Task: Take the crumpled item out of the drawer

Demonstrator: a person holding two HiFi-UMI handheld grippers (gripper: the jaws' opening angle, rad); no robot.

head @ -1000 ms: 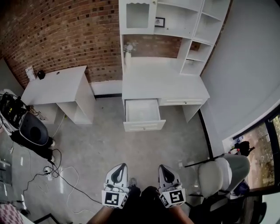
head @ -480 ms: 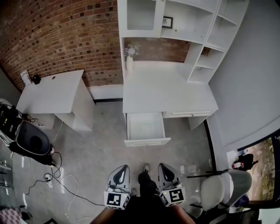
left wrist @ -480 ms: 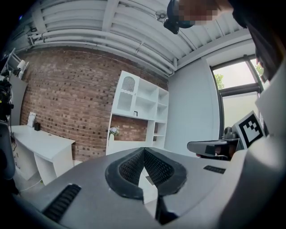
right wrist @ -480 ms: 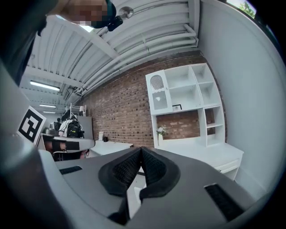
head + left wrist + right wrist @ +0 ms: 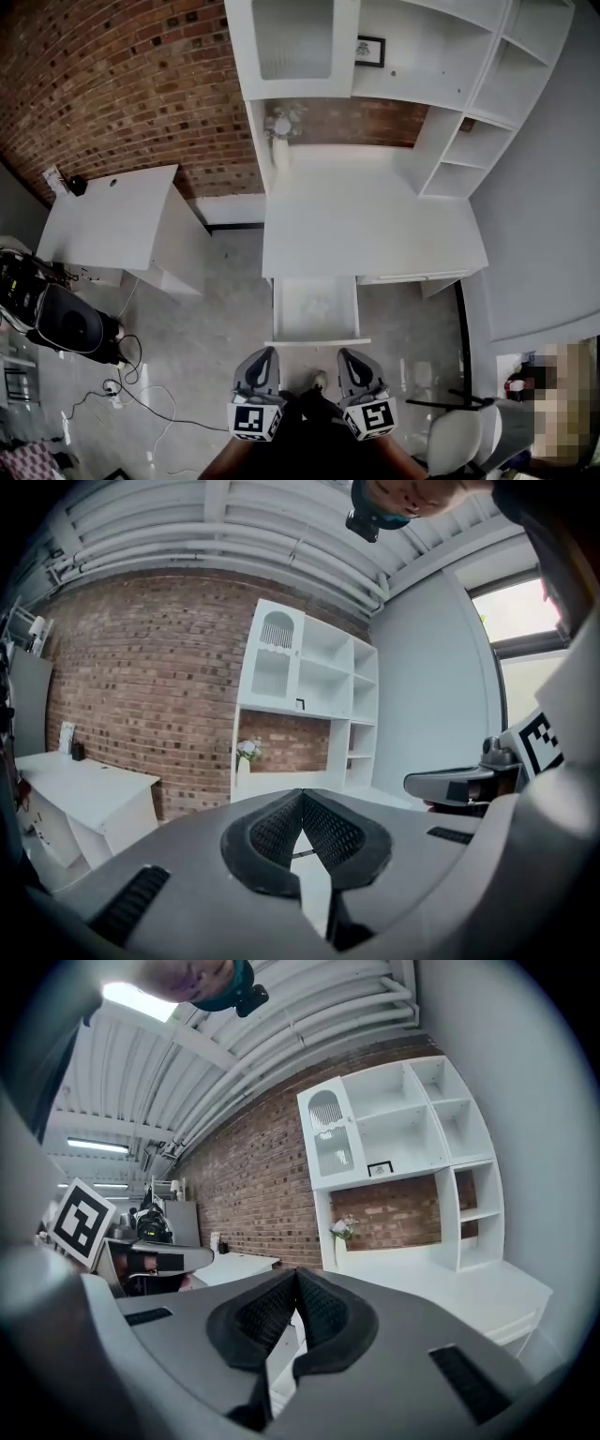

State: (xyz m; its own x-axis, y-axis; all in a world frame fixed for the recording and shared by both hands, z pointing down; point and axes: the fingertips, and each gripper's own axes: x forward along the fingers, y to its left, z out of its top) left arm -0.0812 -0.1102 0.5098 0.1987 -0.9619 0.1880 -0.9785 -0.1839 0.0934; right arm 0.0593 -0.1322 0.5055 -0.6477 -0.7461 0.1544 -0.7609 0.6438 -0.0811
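Two grippers, bottom centre: left & right, both w/ jaws together, empty. One open drawer mid-frame; one faint crumpled item inside.

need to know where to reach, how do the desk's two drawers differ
The left drawer stands open, out past the desk edge; the right drawer is shut, only its front strip showing. The left drawer shows its inside, with a faint pale lump in it; the right drawer's inside is hidden. Both are white.
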